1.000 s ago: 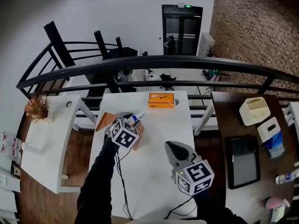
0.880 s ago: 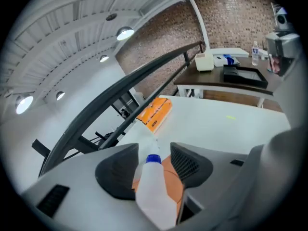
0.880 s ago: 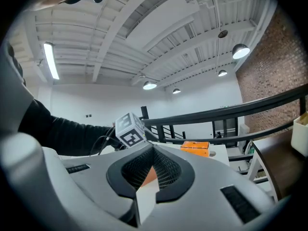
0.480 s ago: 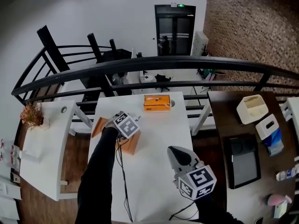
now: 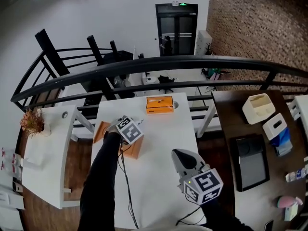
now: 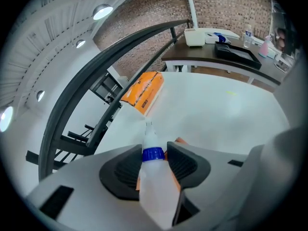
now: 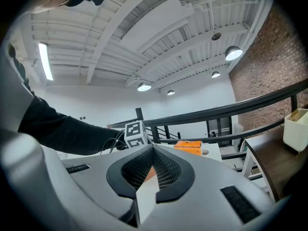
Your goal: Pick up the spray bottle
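Note:
The spray bottle (image 6: 154,191) is white with a blue collar and a thin nozzle. In the left gripper view it lies between the jaws of my left gripper (image 6: 153,160), nozzle pointing away from me. The jaws are closing, and both pads touch the bottle at its collar. In the head view the left gripper's marker cube (image 5: 129,130) hides the bottle; it hangs low over a brown board (image 5: 100,132) on the white table (image 5: 159,134). My right gripper (image 5: 178,154) hovers over the table's near right part, shut and holding nothing (image 7: 153,150).
An orange box (image 5: 160,104) lies at the table's far edge, in front of a dark curved railing (image 5: 202,61). To the right is a dark side table (image 5: 231,119) with a white container (image 5: 258,107), a tissue box and a tray. A second white table (image 5: 48,153) stands to the left.
A second ago the left gripper held the bottle raised, its nozzle showing past the cube. The hand has since sunk toward the brown board, and the cube now hides the bottle. The right gripper stayed put.

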Available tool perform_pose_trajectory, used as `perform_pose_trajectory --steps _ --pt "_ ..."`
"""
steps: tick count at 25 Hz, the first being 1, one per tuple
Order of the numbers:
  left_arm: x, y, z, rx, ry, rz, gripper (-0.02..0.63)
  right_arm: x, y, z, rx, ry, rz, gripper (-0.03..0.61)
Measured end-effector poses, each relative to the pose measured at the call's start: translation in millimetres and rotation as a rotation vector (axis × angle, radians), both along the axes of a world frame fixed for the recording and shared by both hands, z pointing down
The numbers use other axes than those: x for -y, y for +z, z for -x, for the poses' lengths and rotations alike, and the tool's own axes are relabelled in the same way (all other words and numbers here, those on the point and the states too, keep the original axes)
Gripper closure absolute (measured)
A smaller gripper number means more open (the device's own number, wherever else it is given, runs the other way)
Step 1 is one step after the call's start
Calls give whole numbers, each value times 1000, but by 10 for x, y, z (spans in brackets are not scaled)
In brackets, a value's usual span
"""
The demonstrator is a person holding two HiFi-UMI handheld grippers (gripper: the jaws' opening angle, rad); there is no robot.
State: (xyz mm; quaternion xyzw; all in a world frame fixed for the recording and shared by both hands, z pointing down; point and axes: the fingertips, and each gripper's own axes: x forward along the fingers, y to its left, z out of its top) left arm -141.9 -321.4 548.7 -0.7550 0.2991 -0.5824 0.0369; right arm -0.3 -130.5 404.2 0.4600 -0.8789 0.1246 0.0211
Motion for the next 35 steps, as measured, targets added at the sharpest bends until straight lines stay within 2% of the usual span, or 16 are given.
perform_pose_trajectory --steps 5,17,20,26,35 --pt "-12 -286 107 -90 -50 -79 437 56 0 -22 2 9 -3 586" --pt "-447 -867 100 -459 -203 -338 456 264 31 -17 -17 -45 -29 586" --pt "-533 -814 74 -522 -237 -360 457 315 50 -23 -19 -65 -33 586" --pt "-650 -811 68 -565 -298 -415 460 358 48 -60 -29 -91 -37 586" --pt "-775 -1073 9 -832 -379 -498 462 528 -7 -147 -53 -98 -72 586"
